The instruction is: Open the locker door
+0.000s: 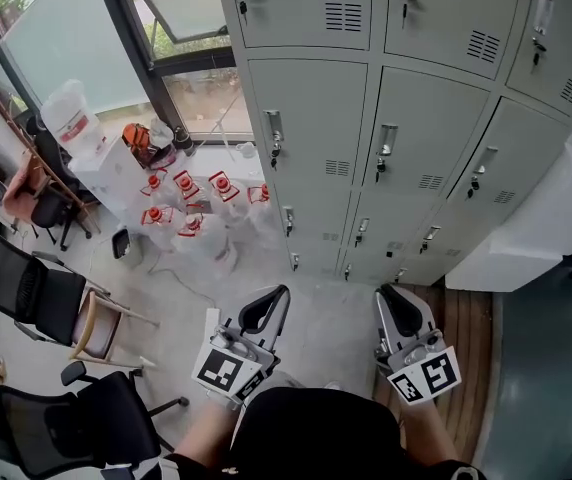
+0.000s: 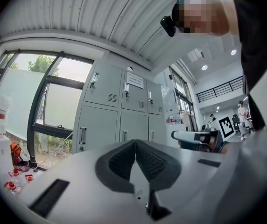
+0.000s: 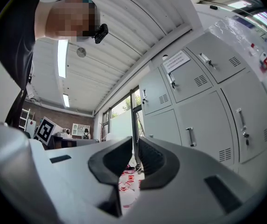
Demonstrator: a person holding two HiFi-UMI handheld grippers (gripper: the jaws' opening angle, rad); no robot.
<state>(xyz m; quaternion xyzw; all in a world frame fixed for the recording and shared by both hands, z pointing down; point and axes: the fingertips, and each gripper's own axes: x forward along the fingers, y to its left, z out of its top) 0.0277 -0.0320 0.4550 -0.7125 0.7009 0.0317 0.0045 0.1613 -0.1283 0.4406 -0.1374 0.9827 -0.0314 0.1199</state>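
A bank of grey lockers (image 1: 311, 128) fills the far wall, every door closed, each with a small upright handle (image 1: 274, 133). Both grippers are held low near the person's body, well short of the lockers. My left gripper (image 1: 278, 295) points at the lower doors with its pads touching and nothing in them. My right gripper (image 1: 388, 293) sits beside it, its jaws almost together and empty. The left gripper (image 2: 135, 141) looks toward a locker door (image 2: 101, 120). In the right gripper view the right gripper (image 3: 135, 139) has a locker handle (image 3: 191, 136) off to its right.
Several red-capped water bottles (image 1: 191, 203) lie on the floor left of the lockers, below a window (image 1: 76, 38). Black office chairs (image 1: 26, 293) and a wooden chair (image 1: 96, 323) stand at the left. A white cabinet (image 1: 536, 228) juts out at the right.
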